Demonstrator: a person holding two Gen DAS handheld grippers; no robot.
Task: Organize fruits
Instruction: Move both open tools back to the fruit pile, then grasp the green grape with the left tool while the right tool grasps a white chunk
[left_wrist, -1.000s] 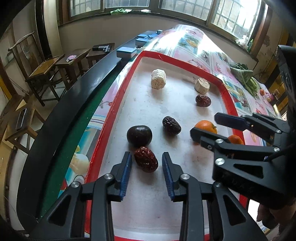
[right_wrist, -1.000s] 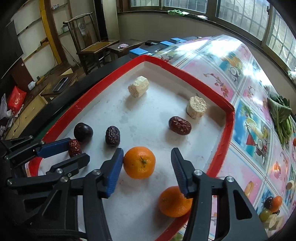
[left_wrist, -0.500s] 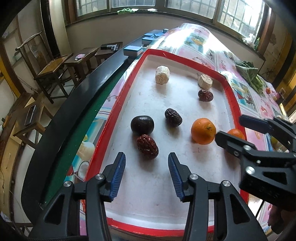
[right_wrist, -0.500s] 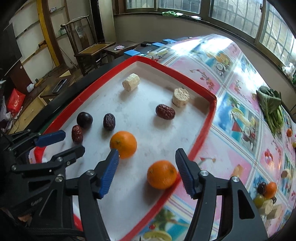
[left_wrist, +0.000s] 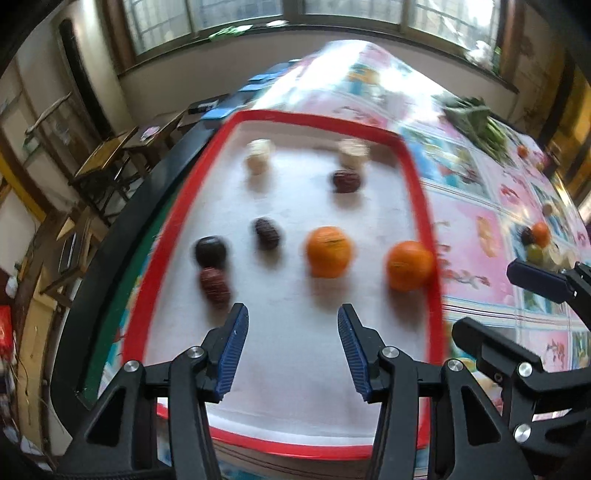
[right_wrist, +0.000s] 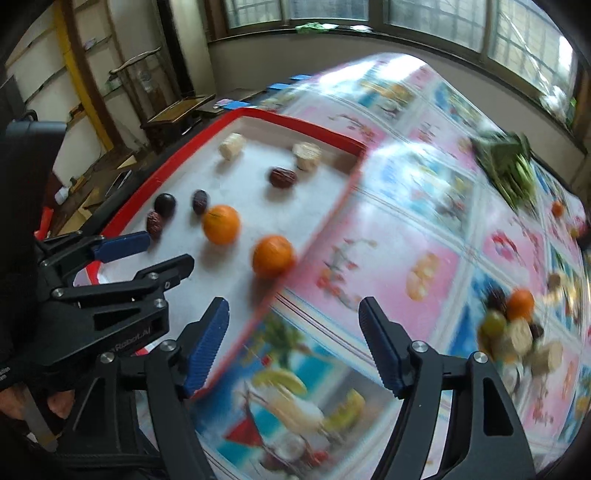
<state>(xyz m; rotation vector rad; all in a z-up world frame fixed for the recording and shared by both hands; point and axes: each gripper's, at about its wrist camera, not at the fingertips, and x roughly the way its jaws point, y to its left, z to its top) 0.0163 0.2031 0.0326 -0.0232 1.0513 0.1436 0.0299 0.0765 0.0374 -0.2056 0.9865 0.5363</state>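
A red-rimmed white tray (left_wrist: 424, 206) (right_wrist: 325, 210) holds two oranges (left_wrist: 328, 251) (right_wrist: 221, 224), the second orange (left_wrist: 409, 264) (right_wrist: 272, 255) by its right rim. A dark plum (left_wrist: 210, 251), red dates (left_wrist: 216, 282) (left_wrist: 346, 180) and two pale cut pieces (left_wrist: 258, 156) also lie on it. My left gripper (left_wrist: 291, 332) hovers open and empty over the tray's near end. My right gripper (right_wrist: 293, 339) is open and empty above the patterned tablecloth, right of the tray. A loose pile of fruit (right_wrist: 517, 328) lies on the cloth at the right.
Leafy greens (right_wrist: 513, 166) lie at the table's far right. The flowered tablecloth (right_wrist: 424, 229) spreads right of the tray. Wooden chairs and small tables (left_wrist: 110, 155) stand on the floor to the left, beyond the table's dark edge.
Both grippers have pulled back and swung right. The left one has left the red date behind on the tray. The right one has moved off the oranges and now hangs over the cloth.
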